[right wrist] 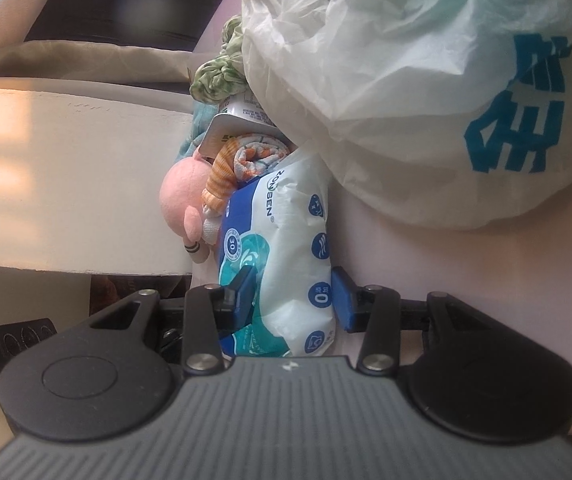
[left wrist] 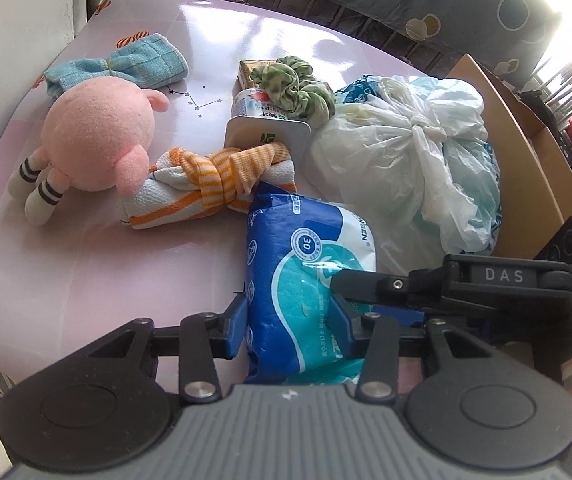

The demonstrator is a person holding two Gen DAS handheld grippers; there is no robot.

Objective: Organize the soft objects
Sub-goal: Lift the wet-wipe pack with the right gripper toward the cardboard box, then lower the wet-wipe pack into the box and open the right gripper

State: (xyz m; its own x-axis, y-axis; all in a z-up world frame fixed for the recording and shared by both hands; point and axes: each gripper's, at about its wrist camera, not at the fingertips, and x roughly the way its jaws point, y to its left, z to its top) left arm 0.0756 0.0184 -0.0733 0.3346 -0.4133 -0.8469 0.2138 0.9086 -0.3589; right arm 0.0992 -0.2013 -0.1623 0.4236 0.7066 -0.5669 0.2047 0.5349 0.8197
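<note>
A blue-and-white tissue pack [left wrist: 305, 264] lies on the pink table [left wrist: 86, 280]. My left gripper [left wrist: 291, 322] is shut on its near end. My right gripper [right wrist: 293, 300] is shut on the same pack [right wrist: 286, 248] from the other side; one of its fingers [left wrist: 369, 284] reaches in from the right in the left wrist view. Beyond the pack lie a knotted orange-striped towel [left wrist: 210, 184], a pink plush toy [left wrist: 98, 140], a blue cloth [left wrist: 126, 66] and a green scrunchie [left wrist: 293, 84].
A tied white plastic bag [left wrist: 401, 160] sits right of the pack, against an open cardboard box [left wrist: 525, 152]. A small sealed cup [left wrist: 266, 120] and a packet [left wrist: 254, 72] lie under the scrunchie. A white wall or furniture edge [right wrist: 66, 184] is at left.
</note>
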